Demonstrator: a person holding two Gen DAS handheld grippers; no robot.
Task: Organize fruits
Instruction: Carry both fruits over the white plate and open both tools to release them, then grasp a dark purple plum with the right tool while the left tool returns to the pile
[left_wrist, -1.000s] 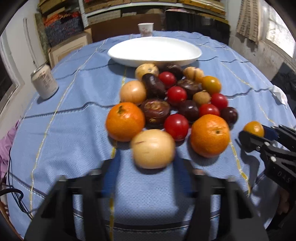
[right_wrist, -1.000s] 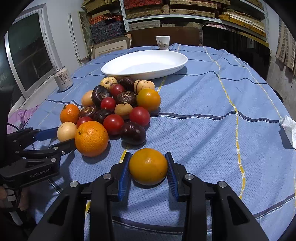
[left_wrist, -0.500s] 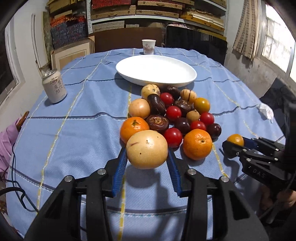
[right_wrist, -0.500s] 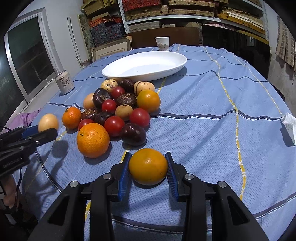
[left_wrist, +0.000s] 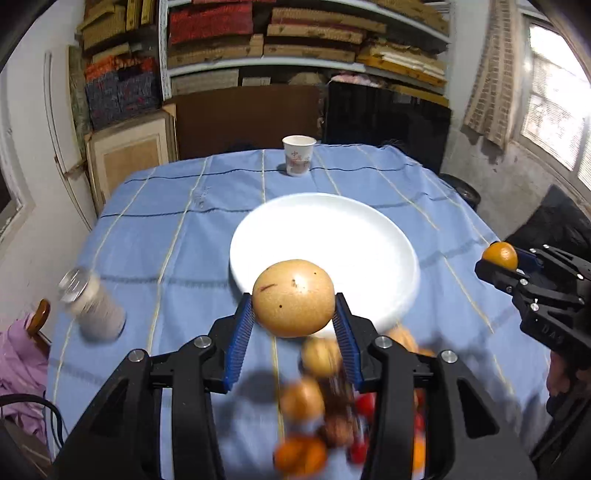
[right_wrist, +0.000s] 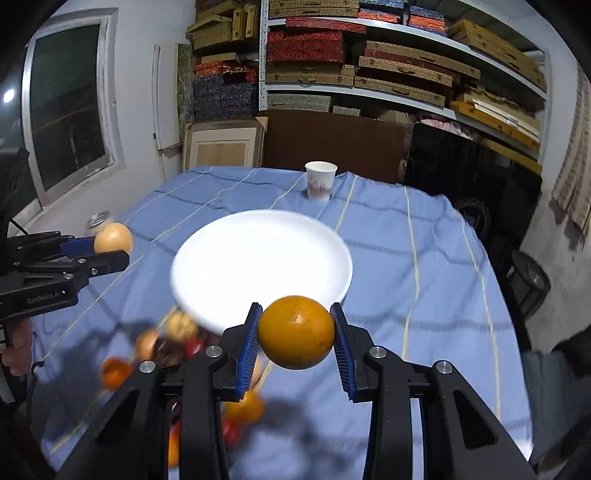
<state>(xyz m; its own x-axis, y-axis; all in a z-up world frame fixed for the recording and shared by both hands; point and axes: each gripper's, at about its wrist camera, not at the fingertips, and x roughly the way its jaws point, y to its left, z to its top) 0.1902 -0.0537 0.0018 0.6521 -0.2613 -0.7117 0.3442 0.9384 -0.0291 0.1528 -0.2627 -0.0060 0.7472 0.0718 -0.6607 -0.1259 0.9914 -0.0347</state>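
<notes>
My left gripper (left_wrist: 293, 317) is shut on a pale yellow round fruit (left_wrist: 293, 297) and holds it in the air above the near rim of the white plate (left_wrist: 332, 229). My right gripper (right_wrist: 295, 332) is shut on an orange (right_wrist: 296, 331), also lifted, just short of the plate (right_wrist: 258, 258). The pile of fruits (left_wrist: 325, 413) lies blurred on the blue cloth below both grippers; it also shows in the right wrist view (right_wrist: 173, 343). Each gripper appears in the other's view, the right one (left_wrist: 498, 264) and the left one (right_wrist: 110, 247).
A paper cup (left_wrist: 298, 155) stands behind the plate. A drink can (left_wrist: 90, 304) stands at the table's left side. Shelves with boxes and a dark board fill the back wall. A purple cloth (left_wrist: 18, 369) hangs at the left edge.
Both grippers have risen from the table with their fruits and moved forward toward the plate. The fruit pile now lies below and behind the fingertips.
</notes>
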